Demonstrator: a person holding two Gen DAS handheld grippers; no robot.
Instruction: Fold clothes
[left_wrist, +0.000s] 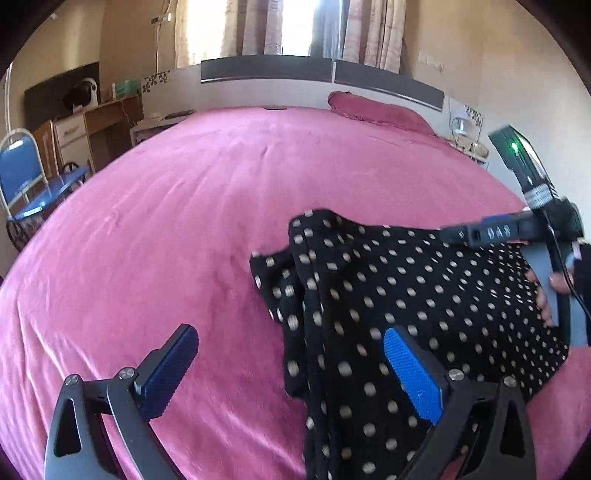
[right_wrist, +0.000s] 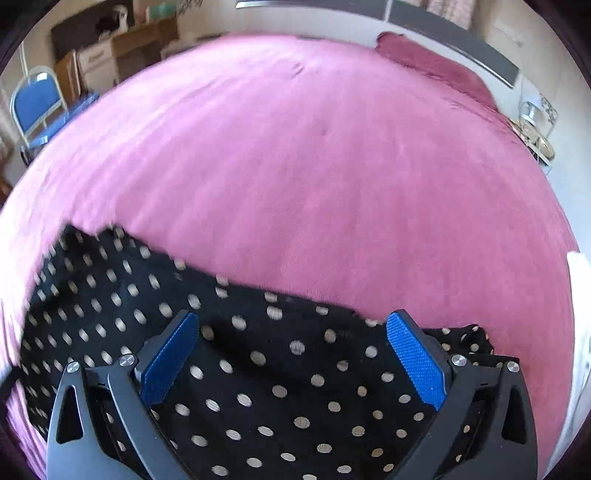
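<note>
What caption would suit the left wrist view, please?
Open left hand-held gripper poised over a black polka-dot garment on a pink bed.

Garment (left_wrist: 406, 295) lying on the near right part of the bed (left_wrist: 184, 221), pillow (left_wrist: 376, 110) at the far right against the headboard (left_wrist: 266, 70), chair (left_wrist: 22, 177) and desk (left_wrist: 107, 114) off the bed's left side, nightstand (left_wrist: 469, 144) off its right.

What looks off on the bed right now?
Only the polka-dot garment: it lies bunched near the bed's front edge, its left side rumpled into overlapping folds rather than spread flat. Both the left hand-held gripper and right hand-held gripper are open.
</note>
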